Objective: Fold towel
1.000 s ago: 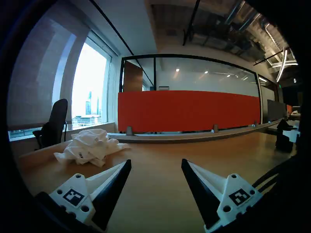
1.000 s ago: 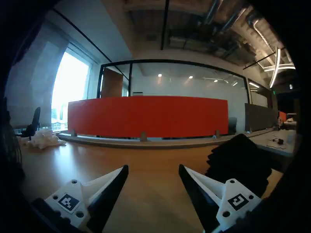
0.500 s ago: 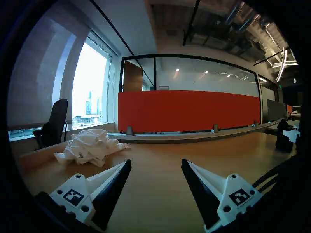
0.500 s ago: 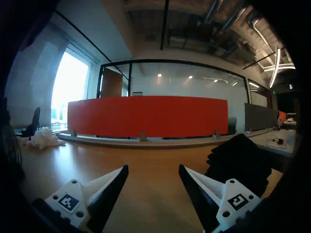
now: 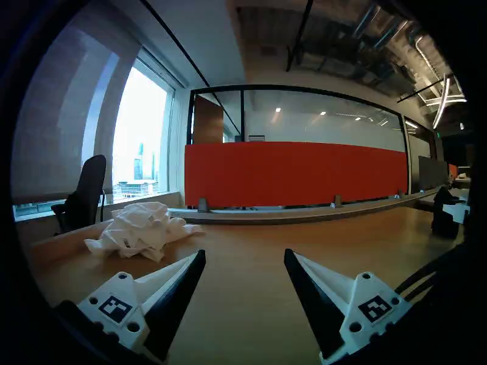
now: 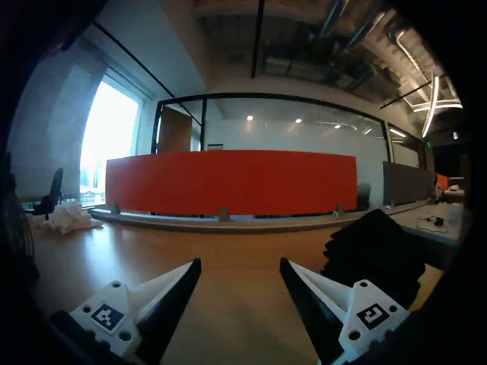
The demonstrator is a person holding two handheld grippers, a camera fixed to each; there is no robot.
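1. Left gripper (image 5: 243, 252) released, holding nothing, low over the table (image 5: 255, 316).
2. Right gripper (image 6: 240, 260) also spread, holding nothing.
3. White towel (image 5: 143, 230) lies crumpled on the table, ahead-left of left gripper, apart from it.
4. Black stack (image 6: 374, 255) sits just beyond right gripper's right finger.

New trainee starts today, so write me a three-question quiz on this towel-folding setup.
1. True or false: the white towel lies flat and neatly folded on the table.
2. The left gripper is: A) open, holding nothing; B) shut on the towel; C) shut on a cup.
3. In the right gripper view, what sits on the table just beyond the right gripper, to its right?
Key: 1 false, it is crumpled in a heap. 2 A. 3 a black stack of folded cloth.
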